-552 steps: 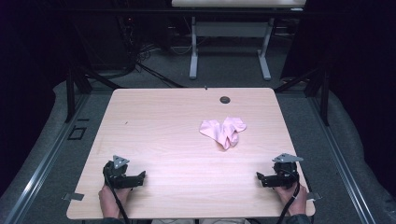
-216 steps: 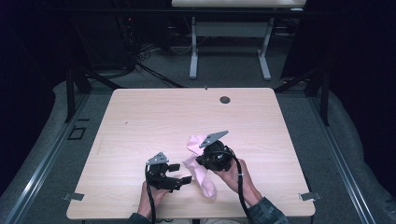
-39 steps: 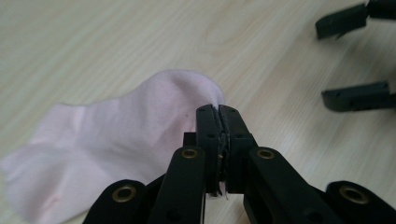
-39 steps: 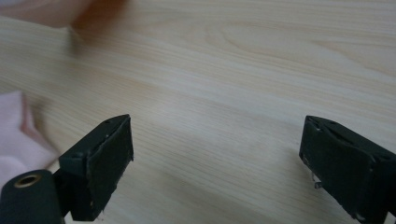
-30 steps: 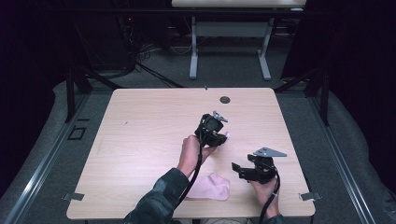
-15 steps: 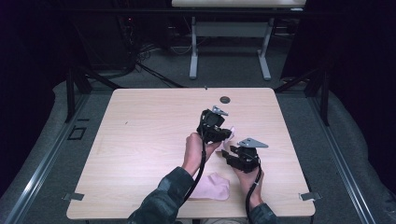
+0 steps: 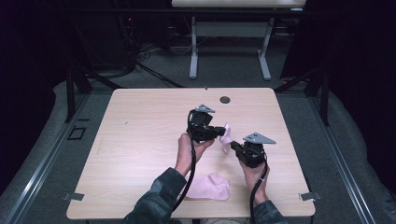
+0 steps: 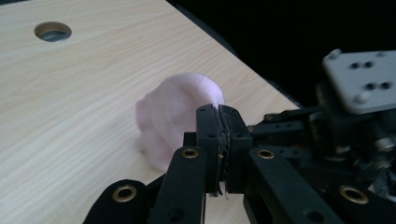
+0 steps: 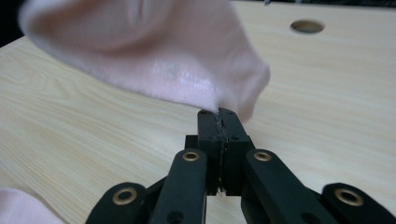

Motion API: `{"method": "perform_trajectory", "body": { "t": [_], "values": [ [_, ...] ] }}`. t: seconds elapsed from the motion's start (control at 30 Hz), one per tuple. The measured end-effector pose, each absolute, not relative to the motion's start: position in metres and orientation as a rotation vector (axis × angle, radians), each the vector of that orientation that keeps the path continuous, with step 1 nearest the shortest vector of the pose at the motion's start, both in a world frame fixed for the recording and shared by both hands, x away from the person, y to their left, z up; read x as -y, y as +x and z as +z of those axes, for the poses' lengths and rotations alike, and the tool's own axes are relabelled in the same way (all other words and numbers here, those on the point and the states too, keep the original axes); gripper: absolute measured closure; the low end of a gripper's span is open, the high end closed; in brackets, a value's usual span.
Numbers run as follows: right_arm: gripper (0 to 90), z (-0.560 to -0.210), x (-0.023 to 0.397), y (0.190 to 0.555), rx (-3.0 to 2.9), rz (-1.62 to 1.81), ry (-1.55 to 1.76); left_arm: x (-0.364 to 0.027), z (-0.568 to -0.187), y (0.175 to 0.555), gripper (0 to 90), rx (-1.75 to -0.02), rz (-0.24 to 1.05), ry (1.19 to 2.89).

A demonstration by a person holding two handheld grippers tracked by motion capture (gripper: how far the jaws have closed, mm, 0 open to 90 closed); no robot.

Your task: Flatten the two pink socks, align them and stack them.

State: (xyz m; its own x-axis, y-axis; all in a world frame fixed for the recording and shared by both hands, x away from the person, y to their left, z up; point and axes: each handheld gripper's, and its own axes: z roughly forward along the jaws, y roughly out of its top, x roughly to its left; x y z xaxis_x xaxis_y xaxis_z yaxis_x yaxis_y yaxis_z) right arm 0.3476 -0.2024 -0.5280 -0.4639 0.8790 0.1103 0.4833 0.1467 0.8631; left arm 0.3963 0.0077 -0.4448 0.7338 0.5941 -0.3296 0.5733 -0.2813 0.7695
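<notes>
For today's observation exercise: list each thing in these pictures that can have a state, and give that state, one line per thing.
Left gripper: shut on the held pink sock, raised off the table.
Right gripper: shut on the held pink sock too.
Held pink sock: lifted, bunched, pinched between both grippers.
Second pink sock: lying flat near the table's front edge, untouched.
Table: bare wood, with one round hole at the far edge.

Your surroundings: pale wood-grain bench (image 7: 140, 140) with a cable hole (image 7: 225, 99); grey carpet floor (image 7: 327, 140); second, white-legged table (image 7: 229, 46) behind; dark room.
</notes>
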Motion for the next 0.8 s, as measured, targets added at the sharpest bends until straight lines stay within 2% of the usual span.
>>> {"method": "perform_trajectory", "body": {
  "t": [0.23,0.53,0.57,0.63,0.67,0.73,0.8],
  "values": [
    [89.4,-0.500,0.194,0.341,-2.173,1.046,1.160,-0.040,-0.475,0.398,88.1,-0.973,-0.013,1.945],
    [88.9,-0.538,0.147,0.354,-2.503,0.846,1.002,-0.085,-0.531,0.388,88.0,-1.117,-0.050,1.971],
    [87.5,-0.542,0.145,0.355,-2.528,0.850,0.995,-0.089,-0.536,0.387,87.8,-1.126,-0.055,1.978],
    [77.3,-0.546,0.145,0.357,-2.564,0.885,1.015,-0.096,-0.543,0.386,86.6,-1.138,-0.064,1.984],
    [74.4,-0.548,0.147,0.357,-2.567,0.903,1.022,-0.099,-0.546,0.384,84.7,-1.153,-0.063,1.982],
    [63.7,-0.547,0.156,0.358,-2.574,0.970,1.067,-0.105,-0.548,0.382,69.9,-1.177,-0.054,1.978],
    [59.0,-0.546,0.166,0.358,-2.556,1.026,1.105,-0.110,-0.548,0.380,55.4,-1.198,-0.027,1.971]
  ]
}}
